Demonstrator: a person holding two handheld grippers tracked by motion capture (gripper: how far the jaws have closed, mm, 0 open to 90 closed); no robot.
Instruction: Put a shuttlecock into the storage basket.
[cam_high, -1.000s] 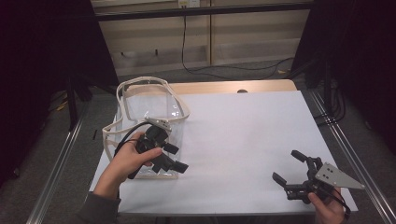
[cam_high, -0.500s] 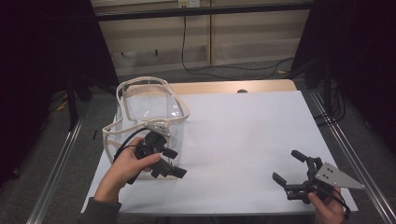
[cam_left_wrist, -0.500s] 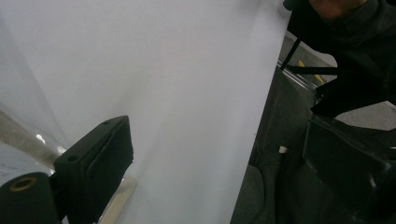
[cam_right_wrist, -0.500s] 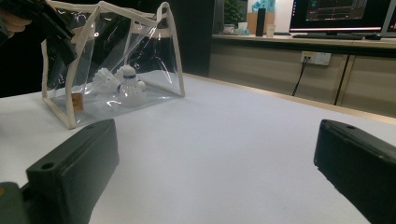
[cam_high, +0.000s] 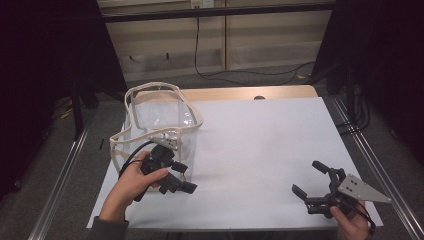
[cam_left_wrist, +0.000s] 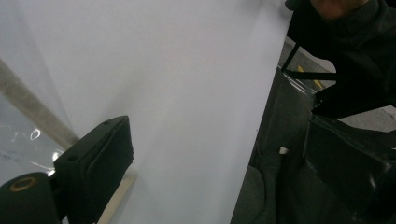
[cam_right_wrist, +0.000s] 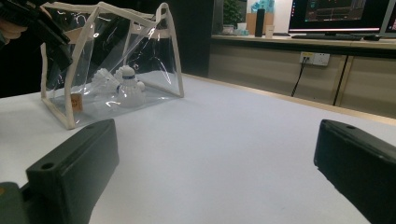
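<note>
Item: clear bag (cam_high: 159, 125) with cream trim, standing upright at the table's (cam_high: 260, 150) far left, mouth up, two shuttlecocks (cam_right_wrist: 122, 86) resting inside. My left gripper (cam_high: 181, 180) sits just beside its near corner, jaws wide, holding nothing, placed, I judge, to grasp the trim. My right gripper (cam_high: 312, 180) waits well apart, jaws wide and empty.

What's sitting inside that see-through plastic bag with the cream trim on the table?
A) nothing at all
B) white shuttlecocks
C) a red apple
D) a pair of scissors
B: the right gripper view shows white feathered shuttlecocks resting on the floor of the clear plastic bag with cream trim, one with a dark band near its base.
</note>
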